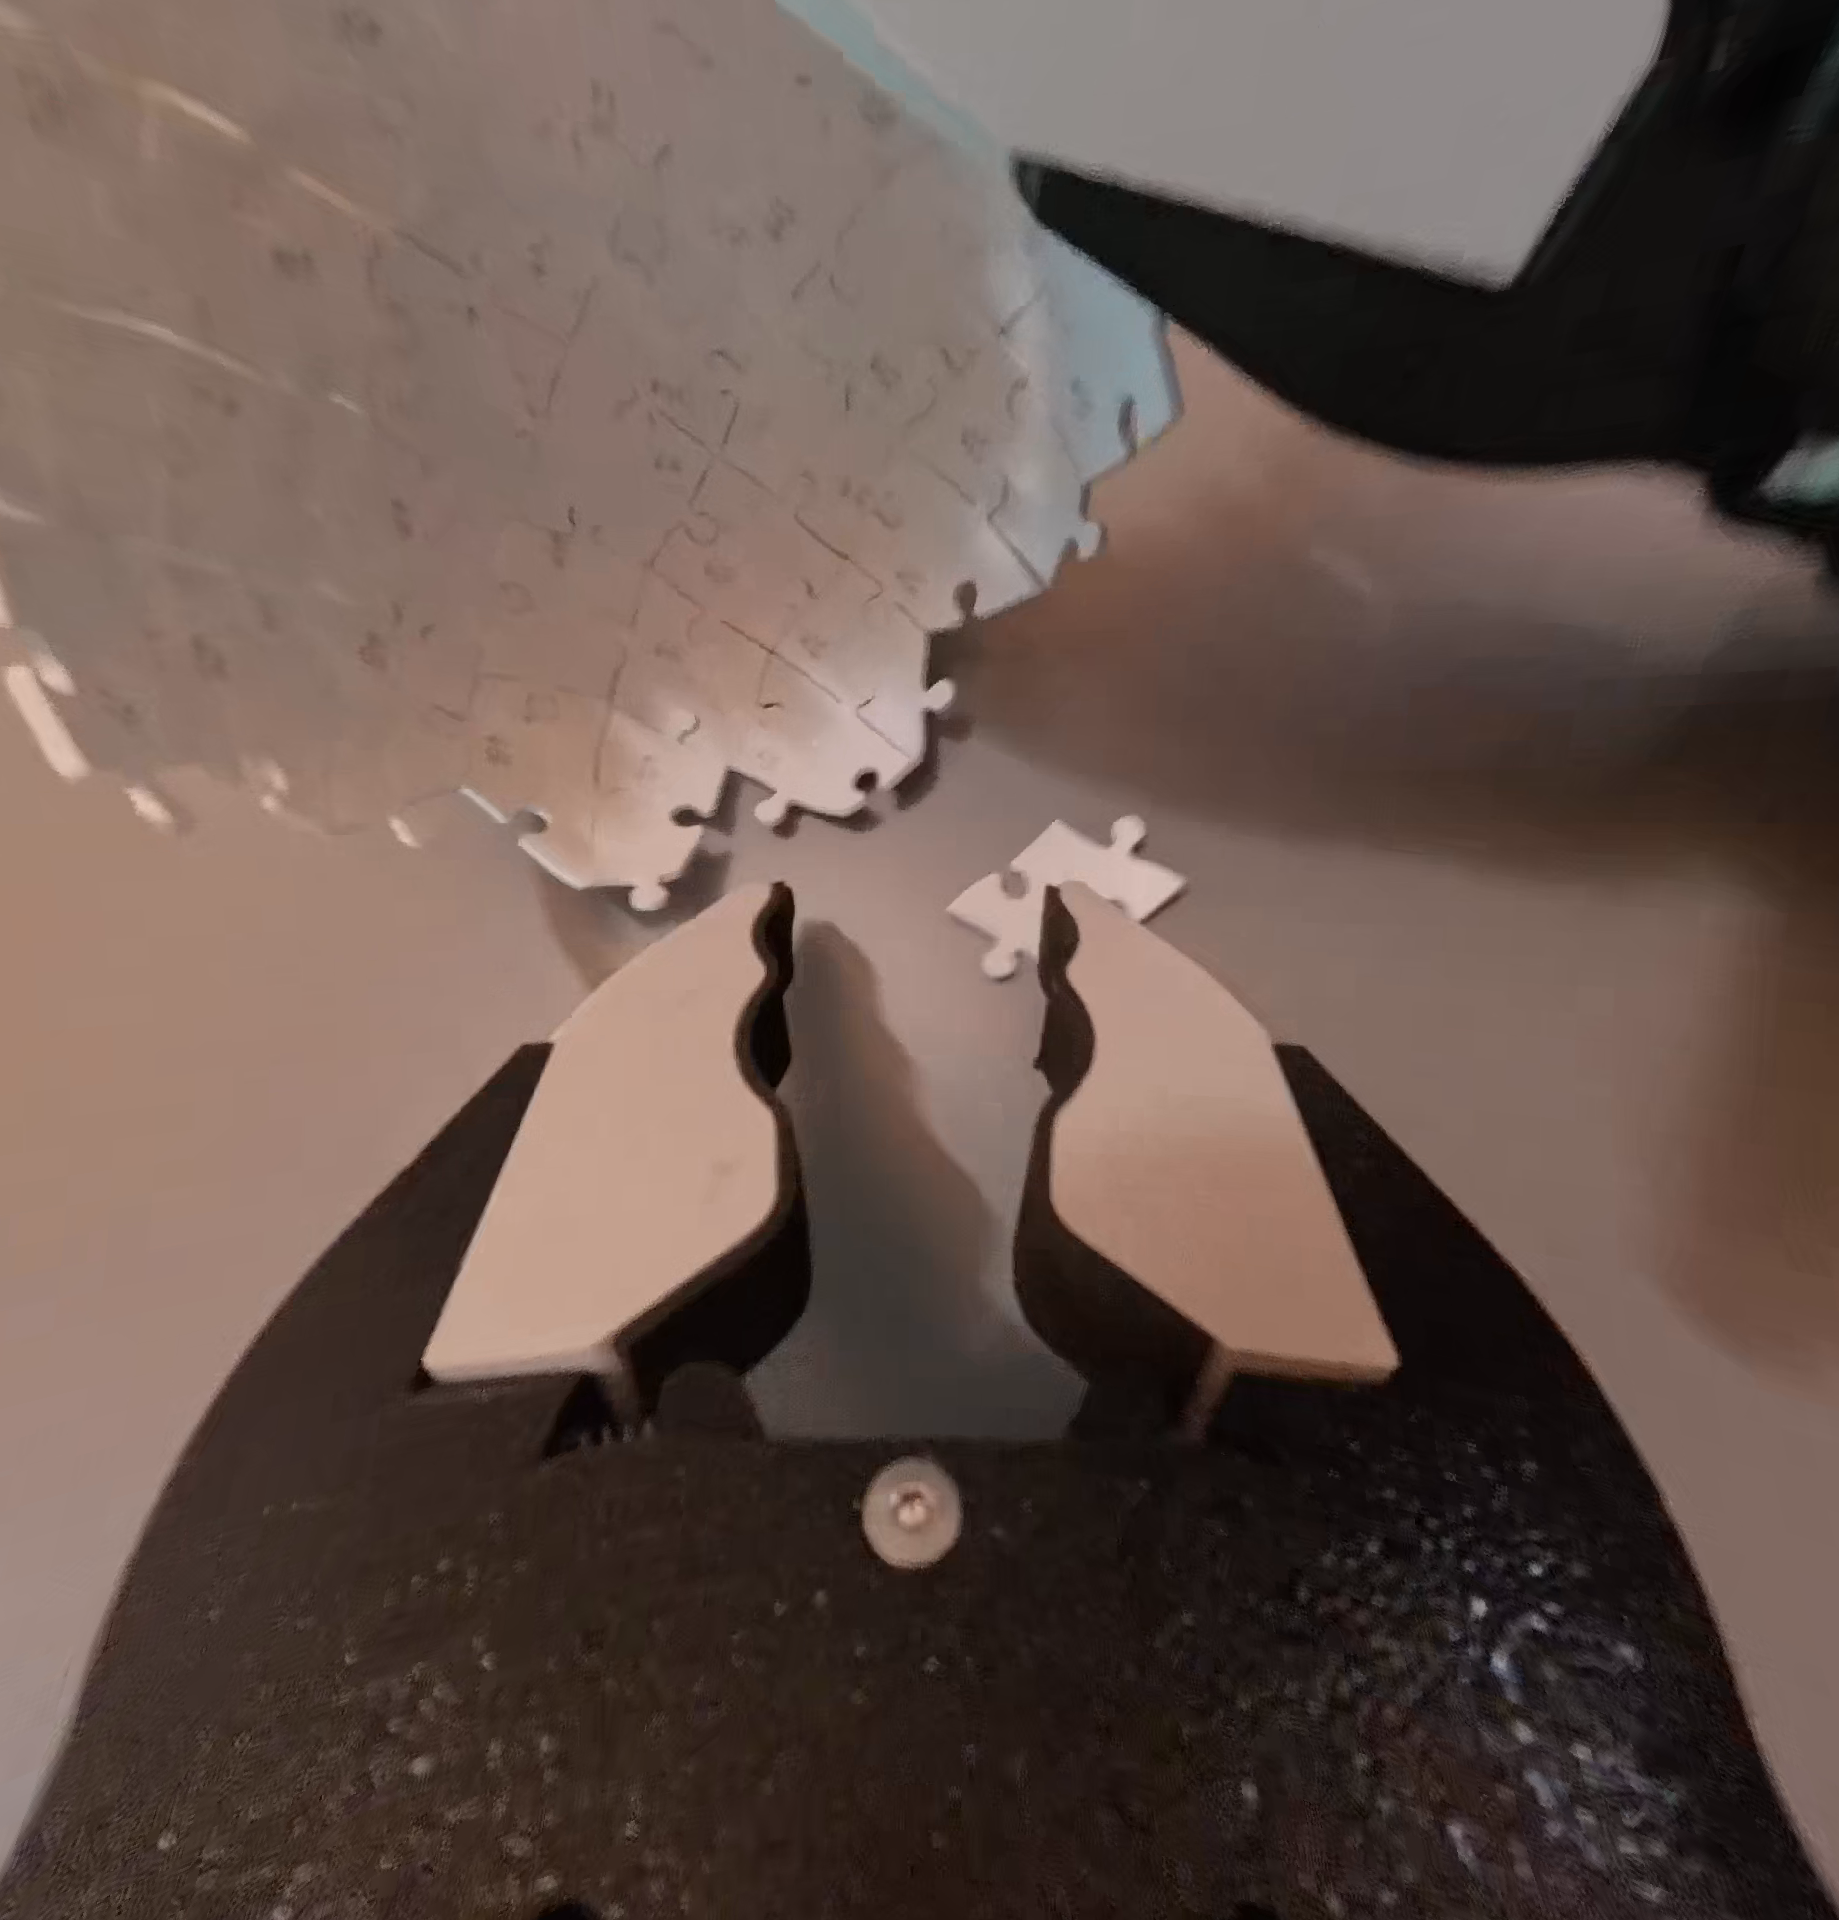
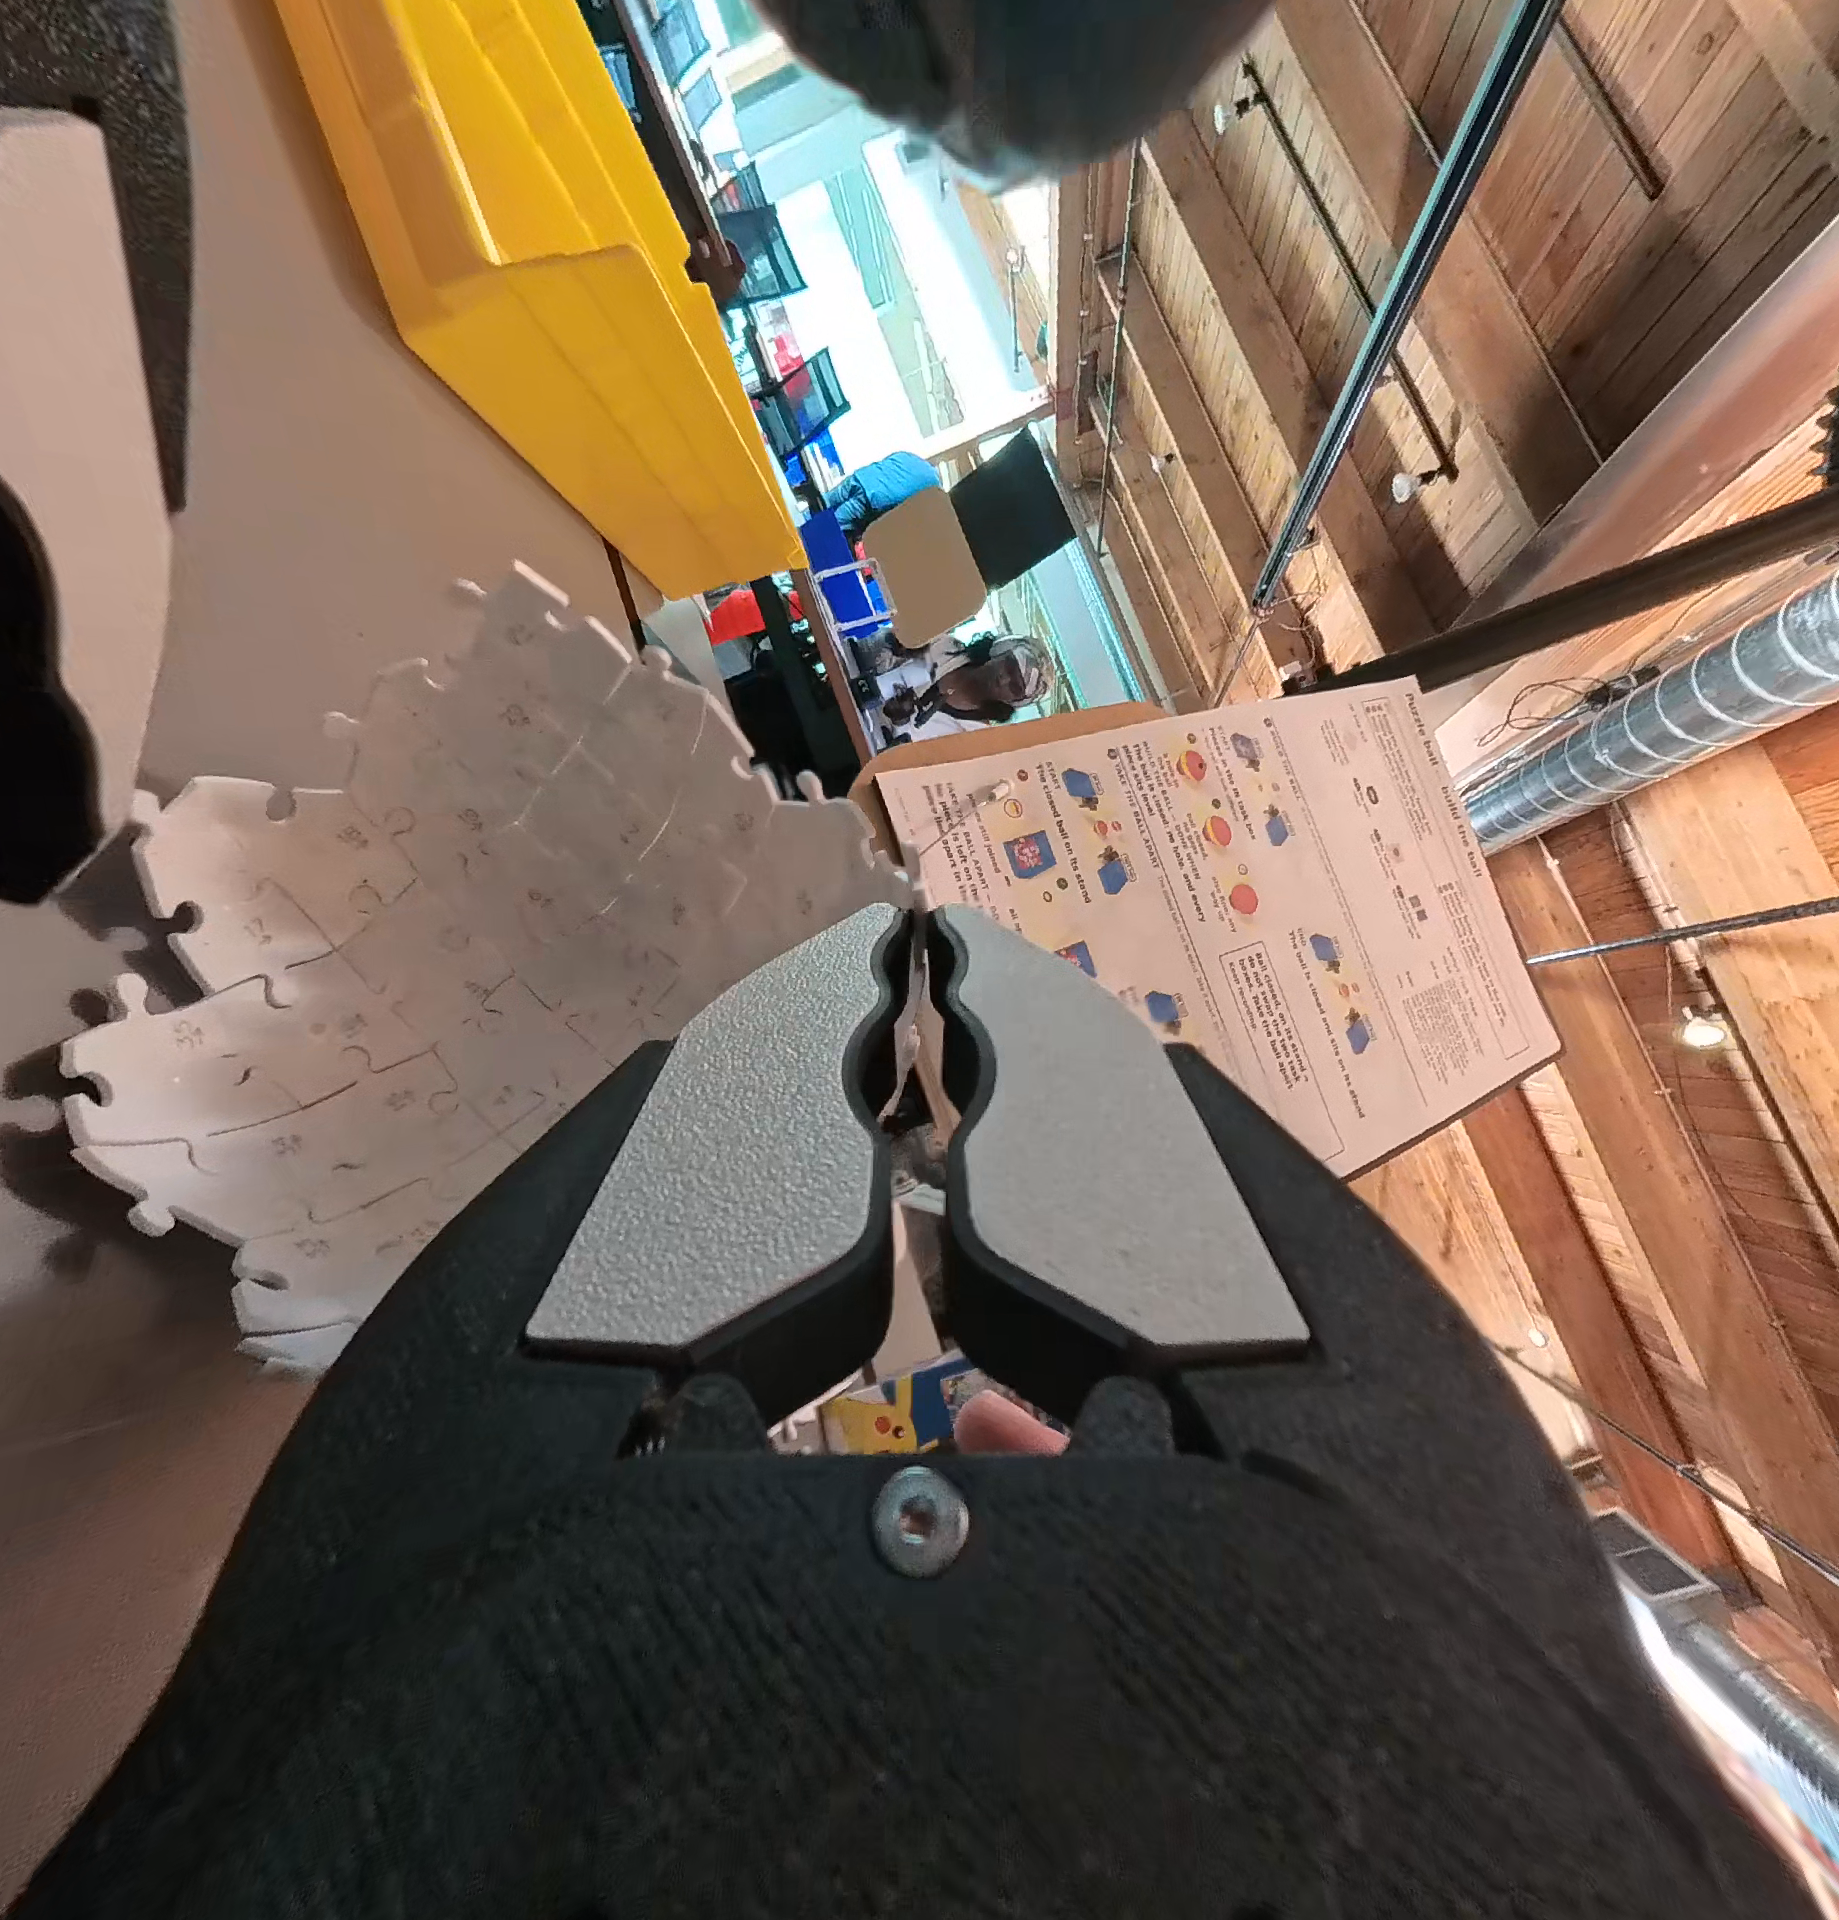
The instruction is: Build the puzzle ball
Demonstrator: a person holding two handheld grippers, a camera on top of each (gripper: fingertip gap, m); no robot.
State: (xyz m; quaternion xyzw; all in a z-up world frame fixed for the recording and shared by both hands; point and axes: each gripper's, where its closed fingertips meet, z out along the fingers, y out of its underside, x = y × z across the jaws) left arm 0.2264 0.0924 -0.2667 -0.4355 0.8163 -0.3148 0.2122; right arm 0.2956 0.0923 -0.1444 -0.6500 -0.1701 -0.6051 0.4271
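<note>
A curved shell of joined white puzzle pieces (image 1: 541, 468) hangs tilted above the table, with its lower edge close to the surface. My right gripper (image 2: 923, 920) is shut on the thin edge of this shell (image 2: 427, 987). Its black body (image 1: 1517, 343) shows blurred at the upper right of the left wrist view. One loose white puzzle piece (image 1: 1076, 883) lies flat on the table, just ahead of my left gripper's right fingertip. My left gripper (image 1: 915, 899) is open and empty, low over the table. One of its fingers (image 2: 53, 416) shows at the left of the right wrist view.
The beige table (image 1: 271, 1091) lies under the shell. Yellow bins (image 2: 582, 312) stand along the table's far side. An instruction sheet on a board (image 2: 1258, 935) stands past the shell. A person (image 2: 982, 681) is far off in the background. Left tips to right tips: about 15 cm.
</note>
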